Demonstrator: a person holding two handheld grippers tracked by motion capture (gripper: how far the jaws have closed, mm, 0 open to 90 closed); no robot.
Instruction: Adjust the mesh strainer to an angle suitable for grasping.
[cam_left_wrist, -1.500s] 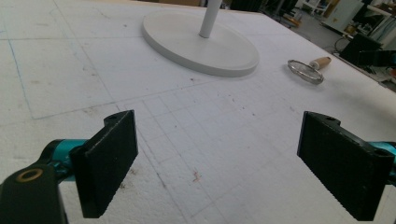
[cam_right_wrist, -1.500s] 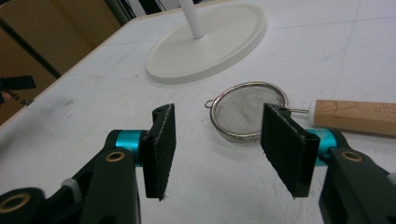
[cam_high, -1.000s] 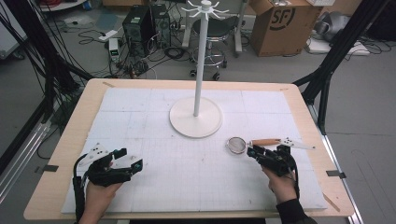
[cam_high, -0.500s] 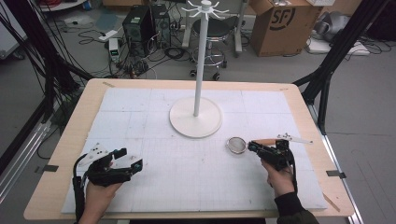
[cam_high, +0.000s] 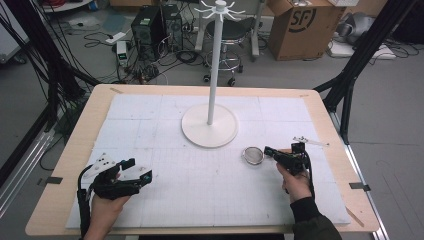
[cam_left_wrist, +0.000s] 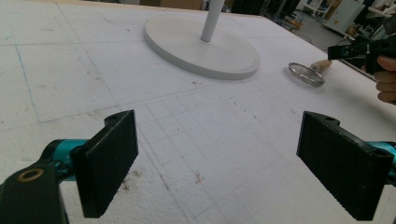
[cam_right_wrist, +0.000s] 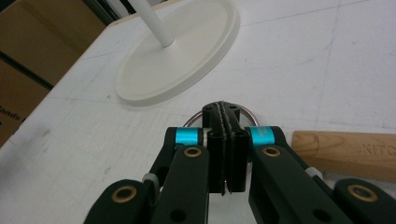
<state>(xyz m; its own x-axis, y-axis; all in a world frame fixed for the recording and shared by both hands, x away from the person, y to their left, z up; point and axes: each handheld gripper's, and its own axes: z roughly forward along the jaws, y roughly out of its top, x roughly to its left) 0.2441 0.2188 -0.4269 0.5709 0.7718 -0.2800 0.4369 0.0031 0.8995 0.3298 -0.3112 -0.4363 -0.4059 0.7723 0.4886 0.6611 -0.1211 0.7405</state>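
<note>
Black right gripper (cam_right_wrist: 227, 154), teal collars, brass screws, ribbed pads, left gripper (cam_left_wrist: 219, 168), dark sleeve (cam_high: 312, 225)

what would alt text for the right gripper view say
The right tool fills the foreground with its two black jaws pressed flat together, nothing visibly between them, just above the metal ring of a small strainer. The strainer's wooden handle lies to the right on the white mat, and a round white stand base sits beyond.

Legible markings
Cardboard box (cam_high: 305, 25): large "SF" logo printed on its side. Wooden handle (cam_right_wrist: 348, 154): engraved letters "XITC", cut off at the frame edge
</note>
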